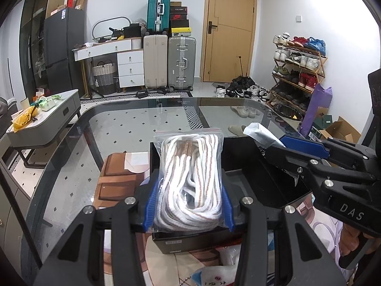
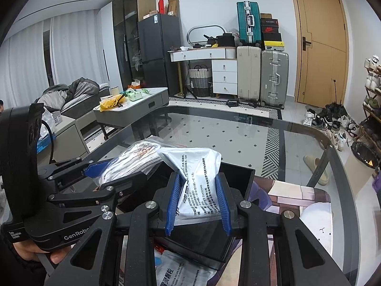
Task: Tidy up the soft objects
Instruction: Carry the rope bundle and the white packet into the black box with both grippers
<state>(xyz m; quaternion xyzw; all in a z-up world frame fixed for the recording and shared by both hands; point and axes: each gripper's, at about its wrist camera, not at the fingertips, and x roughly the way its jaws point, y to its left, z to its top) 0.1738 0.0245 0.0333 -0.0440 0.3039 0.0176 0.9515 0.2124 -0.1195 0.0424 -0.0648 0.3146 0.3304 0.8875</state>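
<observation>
My left gripper (image 1: 189,205) is shut on a clear zip bag of white rope (image 1: 190,178) and holds it over an open black box (image 1: 273,186) on the glass table. The bag also shows in the right wrist view (image 2: 133,159), with the left gripper (image 2: 95,169) at the left. My right gripper (image 2: 197,202) is shut on a white printed soft packet (image 2: 197,178) above the same black box (image 2: 238,176). In the left wrist view the right gripper (image 1: 283,146) comes in from the right with the packet (image 1: 259,133).
The glass table (image 2: 238,131) has a printed mat (image 1: 114,178) under the box. Another white packet (image 2: 176,271) lies near the front edge. A low grey table (image 1: 47,119) stands to the left, a shoe rack (image 1: 300,66) to the right.
</observation>
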